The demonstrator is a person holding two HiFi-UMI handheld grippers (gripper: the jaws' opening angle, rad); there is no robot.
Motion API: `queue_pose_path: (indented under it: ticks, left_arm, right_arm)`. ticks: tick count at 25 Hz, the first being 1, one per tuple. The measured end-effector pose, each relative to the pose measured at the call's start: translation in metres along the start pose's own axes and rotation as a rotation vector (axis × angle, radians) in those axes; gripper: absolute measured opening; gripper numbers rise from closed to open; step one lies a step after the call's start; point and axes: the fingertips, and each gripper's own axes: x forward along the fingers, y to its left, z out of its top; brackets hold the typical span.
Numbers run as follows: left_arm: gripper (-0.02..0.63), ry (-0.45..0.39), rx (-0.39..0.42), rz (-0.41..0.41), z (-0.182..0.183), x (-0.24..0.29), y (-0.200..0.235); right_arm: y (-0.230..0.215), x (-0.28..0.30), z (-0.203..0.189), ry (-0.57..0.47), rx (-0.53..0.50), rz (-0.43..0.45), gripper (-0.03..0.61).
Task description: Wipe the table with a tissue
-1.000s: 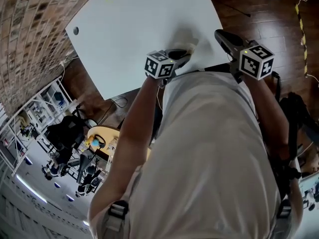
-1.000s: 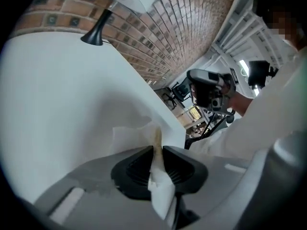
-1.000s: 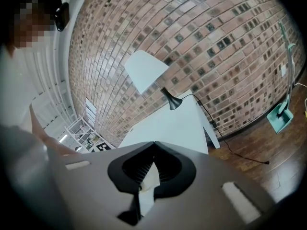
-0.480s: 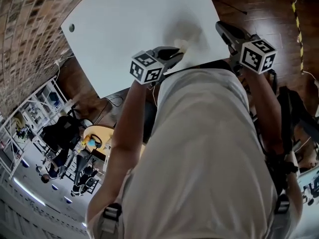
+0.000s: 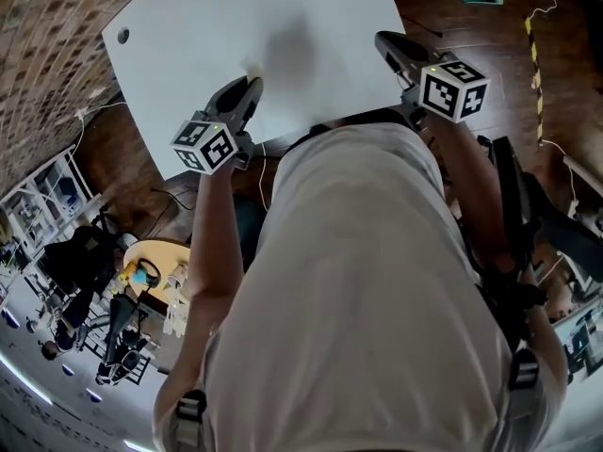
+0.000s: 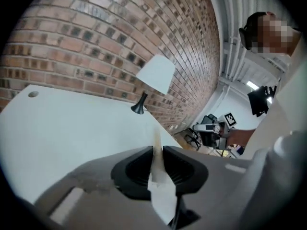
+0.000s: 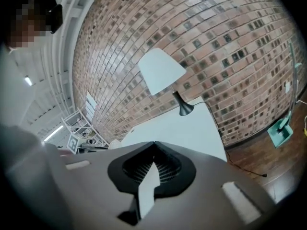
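The white table [image 5: 311,17] lies ahead of me in the head view. My left gripper [image 5: 252,81] hangs over its near left edge and is shut on a thin strip of tissue [image 6: 156,134], which sticks up between the black pads, slightly stained at its tip. In the left gripper view the left gripper [image 6: 157,148] is raised off the tabletop [image 6: 72,128]. My right gripper [image 5: 382,39] hovers by the table's near right corner. Its tips meet in the right gripper view, so the right gripper [image 7: 154,143] is shut with nothing in it.
A white-shaded lamp [image 6: 156,74] on a black base [image 7: 184,110] stands at the table's far end by the brick wall [image 7: 216,37]. A cable hole [image 5: 122,36] marks the table's left corner. A cluttered round table [image 5: 155,257] stands below left. Cables cross the wooden floor [image 5: 556,83].
My left gripper has swung left along the table's near edge and lifted off the surface, the tissue still in it. The right gripper has shifted only slightly.
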Motion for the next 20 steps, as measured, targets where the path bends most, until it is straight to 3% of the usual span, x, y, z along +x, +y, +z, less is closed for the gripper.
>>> queue_pose_path:
  ticks: [5,10,15,20]
  left_arm:
    - [0.072,-0.17,0.023,0.125,0.004,-0.043,0.009]
    - [0.072,-0.29,0.075,0.169,0.005,-0.069,-0.001]
    - [0.072,-0.337,0.08,0.182,0.0,-0.082,-0.008]
    - [0.072,-0.366,0.07,0.182,-0.016,-0.104,-0.008]
  right_arm:
    - [0.052,0.027,-0.006,0.049,-0.139,0.071,0.006]
    - [0.102,0.039,-0.014,0.043,-0.318,0.106,0.006]
    - [0.113,0.033,-0.009,0.024,-0.38,0.084,0.006]
    - [0.143,0.032,-0.031,0.03,-0.451,0.093,0.006]
